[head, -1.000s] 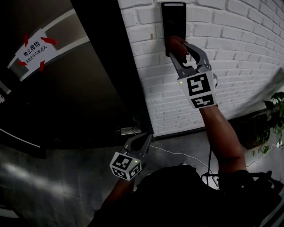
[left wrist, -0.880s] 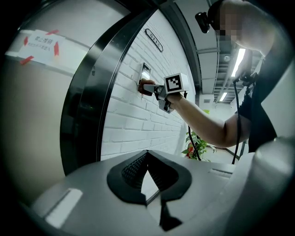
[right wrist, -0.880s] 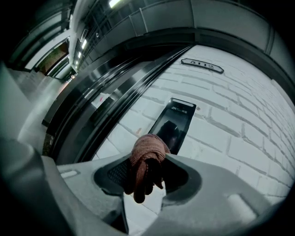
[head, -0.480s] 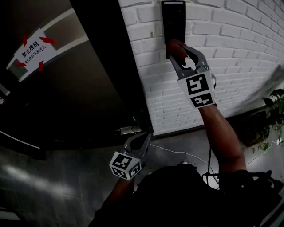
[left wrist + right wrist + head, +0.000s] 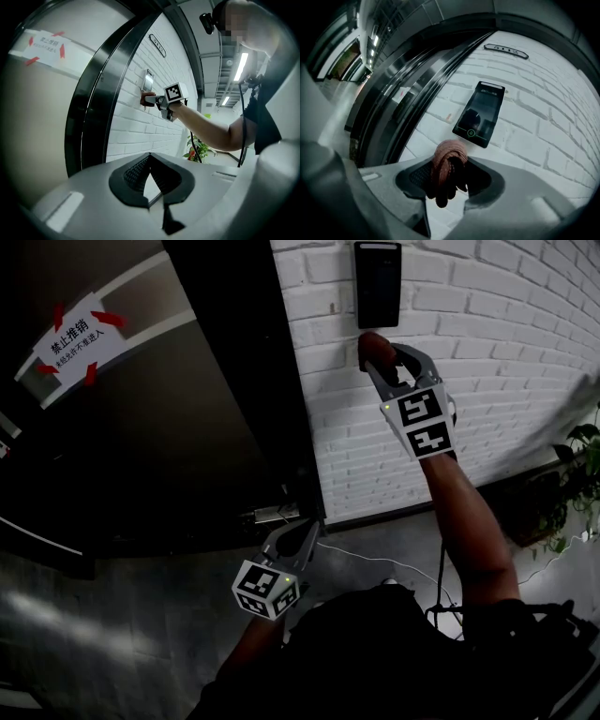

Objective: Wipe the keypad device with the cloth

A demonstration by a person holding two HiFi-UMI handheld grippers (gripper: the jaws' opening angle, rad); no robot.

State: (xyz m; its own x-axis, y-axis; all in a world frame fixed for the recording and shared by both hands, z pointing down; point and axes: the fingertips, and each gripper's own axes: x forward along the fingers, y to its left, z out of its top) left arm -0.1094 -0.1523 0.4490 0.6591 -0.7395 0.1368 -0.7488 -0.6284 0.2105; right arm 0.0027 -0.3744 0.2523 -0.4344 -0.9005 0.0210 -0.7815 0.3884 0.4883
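The keypad (image 5: 377, 284) is fixed upright on the brick wall (image 5: 506, 362), so the right gripper (image 5: 379, 354) is raised toward it, jaws clamped on a bunched reddish cloth (image 5: 373, 341). The wad pokes past the tips, likely so that fabric, not plastic, meets the screen. The cloth sits just below the keypad's lower edge, not on its face. Well below the keypad the left gripper (image 5: 298, 542) hangs idle, jaws together on nothing, probably because one hand suffices here
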